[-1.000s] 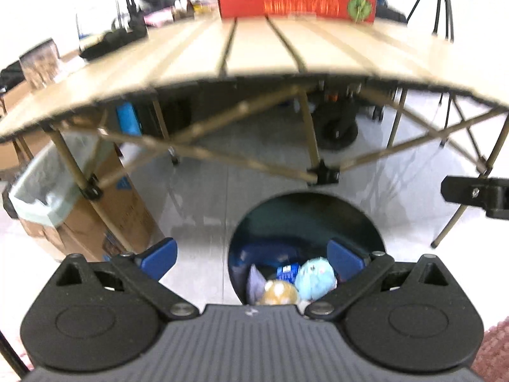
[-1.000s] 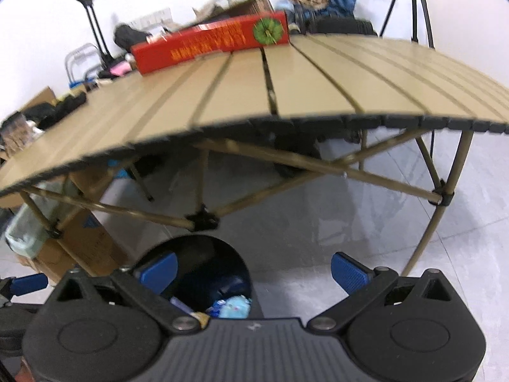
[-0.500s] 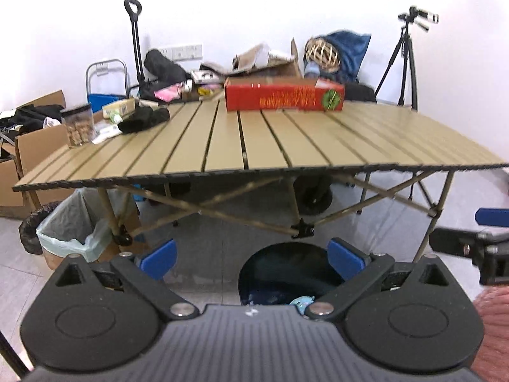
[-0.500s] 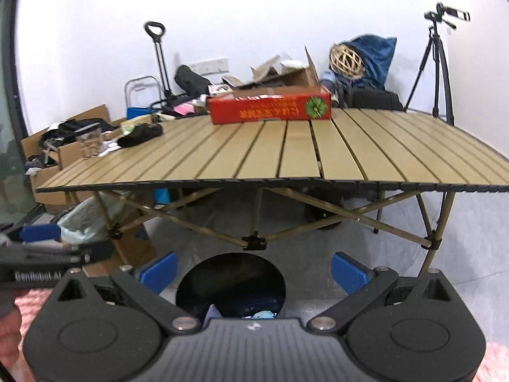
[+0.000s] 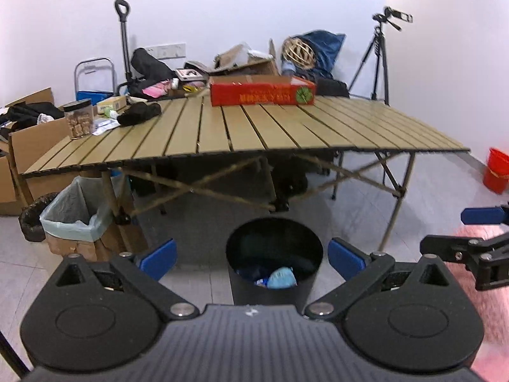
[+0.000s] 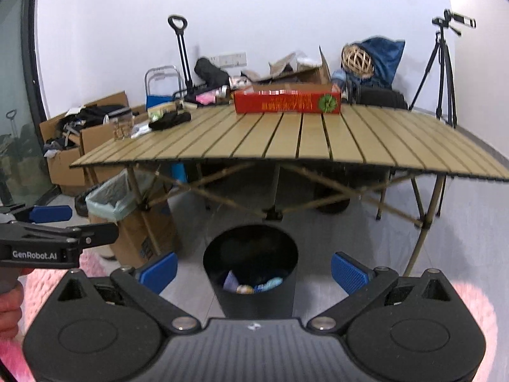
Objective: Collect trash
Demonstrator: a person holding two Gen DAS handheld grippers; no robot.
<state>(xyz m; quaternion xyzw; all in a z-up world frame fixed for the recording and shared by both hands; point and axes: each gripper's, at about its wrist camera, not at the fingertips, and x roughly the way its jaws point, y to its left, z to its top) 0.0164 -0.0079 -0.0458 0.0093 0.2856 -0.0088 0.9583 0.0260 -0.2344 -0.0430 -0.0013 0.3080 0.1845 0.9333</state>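
A black round trash bin (image 5: 274,273) stands on the floor in front of the slatted table (image 5: 248,127); it also shows in the right wrist view (image 6: 251,299). Crumpled trash (image 5: 280,278) lies inside it, light blue and other pieces (image 6: 251,286). My left gripper (image 5: 253,256) is open and empty, held back from and above the bin. My right gripper (image 6: 253,269) is open and empty, likewise facing the bin. Each gripper shows at the edge of the other's view.
A red box (image 5: 262,94) lies at the table's far edge, a jar (image 5: 79,123) and black cloth (image 5: 138,114) at its left. A lined cardboard bin (image 5: 76,219) stands under the table's left end. A tripod (image 5: 378,60) and red bucket (image 5: 496,173) are at the right.
Both grippers have pulled back and up from the bin, so it looks smaller and farther. The table top has come into full view. Both stay open.
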